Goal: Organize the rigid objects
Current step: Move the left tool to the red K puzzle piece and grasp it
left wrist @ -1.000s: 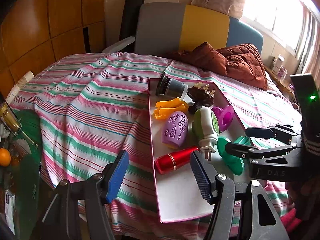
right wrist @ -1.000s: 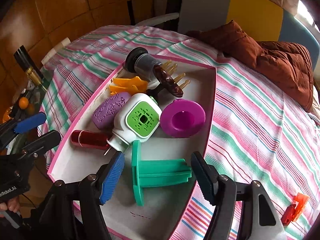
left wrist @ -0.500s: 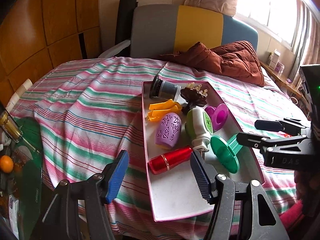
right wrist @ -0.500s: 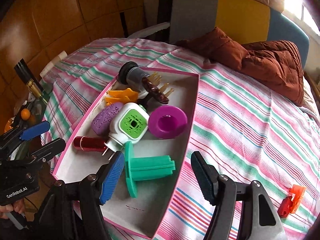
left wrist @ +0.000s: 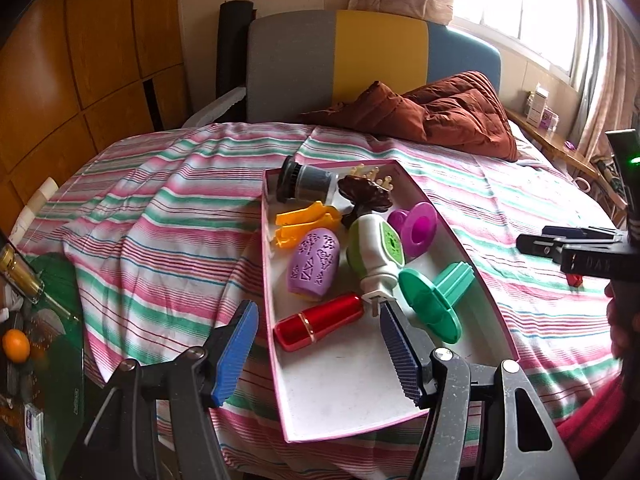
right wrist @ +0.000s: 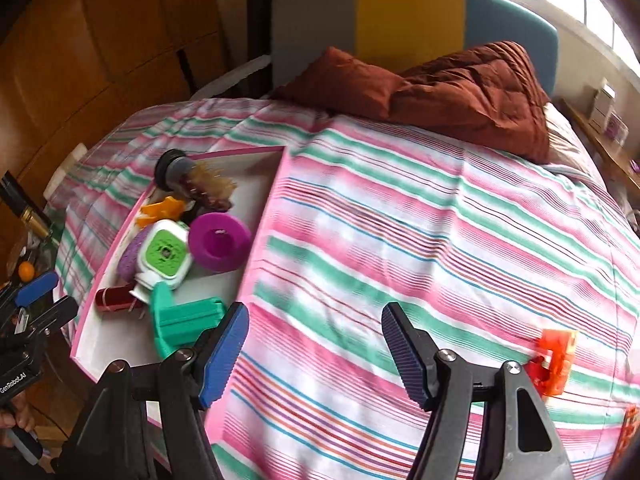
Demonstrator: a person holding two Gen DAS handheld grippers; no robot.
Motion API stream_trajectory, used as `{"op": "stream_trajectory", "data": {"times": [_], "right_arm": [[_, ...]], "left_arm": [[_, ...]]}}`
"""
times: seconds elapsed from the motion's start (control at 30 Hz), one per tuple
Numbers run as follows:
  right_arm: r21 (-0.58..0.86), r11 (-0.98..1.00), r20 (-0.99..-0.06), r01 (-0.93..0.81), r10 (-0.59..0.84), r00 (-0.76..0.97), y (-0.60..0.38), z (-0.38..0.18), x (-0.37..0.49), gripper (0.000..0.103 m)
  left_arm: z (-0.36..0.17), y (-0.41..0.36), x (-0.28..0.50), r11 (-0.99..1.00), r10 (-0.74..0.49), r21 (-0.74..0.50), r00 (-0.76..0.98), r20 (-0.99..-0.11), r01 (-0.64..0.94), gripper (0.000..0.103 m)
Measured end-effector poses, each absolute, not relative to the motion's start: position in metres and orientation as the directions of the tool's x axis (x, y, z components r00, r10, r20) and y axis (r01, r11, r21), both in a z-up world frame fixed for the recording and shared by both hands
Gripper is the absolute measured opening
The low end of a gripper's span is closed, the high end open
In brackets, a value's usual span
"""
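Note:
A white tray with a pink rim (left wrist: 340, 384) lies on the striped bed and holds several rigid objects: a red tube (left wrist: 318, 322), a green spool (left wrist: 438, 294), a white and green plug-in device (left wrist: 376, 250), a purple perforated shell (left wrist: 314, 264), a magenta spool (left wrist: 416, 226) and yellow clips (left wrist: 306, 224). My left gripper (left wrist: 316, 354) is open and empty over the tray's near end. My right gripper (right wrist: 314, 354) is open and empty over the bedspread, right of the tray (right wrist: 100, 348). An orange plastic piece (right wrist: 554, 360) lies on the bedspread, right of the right gripper.
A brown quilt (right wrist: 452, 88) is bunched at the head of the bed by the grey, yellow and blue headboard (left wrist: 372, 48). A glass side table with a bottle (left wrist: 20, 272) and an orange (left wrist: 16, 346) stands at the left. A shelf with boxes (left wrist: 540, 110) runs under the window.
My right gripper has swung right, away from over the tray and the green spool to above the bare bedspread, nearer the orange piece. My left gripper has drawn back and up a little, still open.

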State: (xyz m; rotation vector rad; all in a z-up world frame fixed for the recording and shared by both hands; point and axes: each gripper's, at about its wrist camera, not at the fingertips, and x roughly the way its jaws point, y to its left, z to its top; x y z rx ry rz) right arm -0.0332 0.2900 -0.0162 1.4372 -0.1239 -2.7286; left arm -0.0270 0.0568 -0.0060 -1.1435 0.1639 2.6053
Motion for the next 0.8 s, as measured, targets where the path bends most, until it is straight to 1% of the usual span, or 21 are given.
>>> {"op": "stream_trajectory", "data": {"times": [0.3,0.43,0.57,0.6,0.7,0.8], "right_arm": [[0.066,-0.986,-0.808,-0.155,0.038,-0.587,0.360,-0.009,-0.018,0.070],[0.093,-0.947,-0.794,-0.308,0.116,-0.596,0.410,-0.005,-0.006,0.070],[0.131,-0.860,-0.778,-0.492,0.218,-0.589,0.466,-0.007,0.014,0.070],[0.155,-0.828,-0.777,-0.539,0.235,-0.584,0.480,-0.008,0.020,0.070],[0.287,-0.692,-0.765,-0.662,0.251,-0.594,0.515,-0.010,0.044,0.070],[0.368,-0.601,-0.756,-0.709,0.250,-0.604,0.534,-0.013,0.062,0.070]], "left_arm": [[-0.003,0.076,-0.024,-0.933,0.241,0.005,-0.637,-0.732,-0.359,0.064],[-0.003,0.088,-0.022,-0.921,0.258,0.011,-0.631,-0.731,-0.389,0.064],[-0.001,0.102,-0.021,-0.905,0.279,0.016,-0.622,-0.731,-0.425,0.064],[-0.001,0.106,-0.021,-0.901,0.286,0.015,-0.620,-0.731,-0.434,0.064],[0.001,0.121,-0.020,-0.884,0.312,0.009,-0.605,-0.733,-0.467,0.064],[0.000,0.142,-0.020,-0.857,0.343,0.007,-0.582,-0.737,-0.515,0.064]]}}
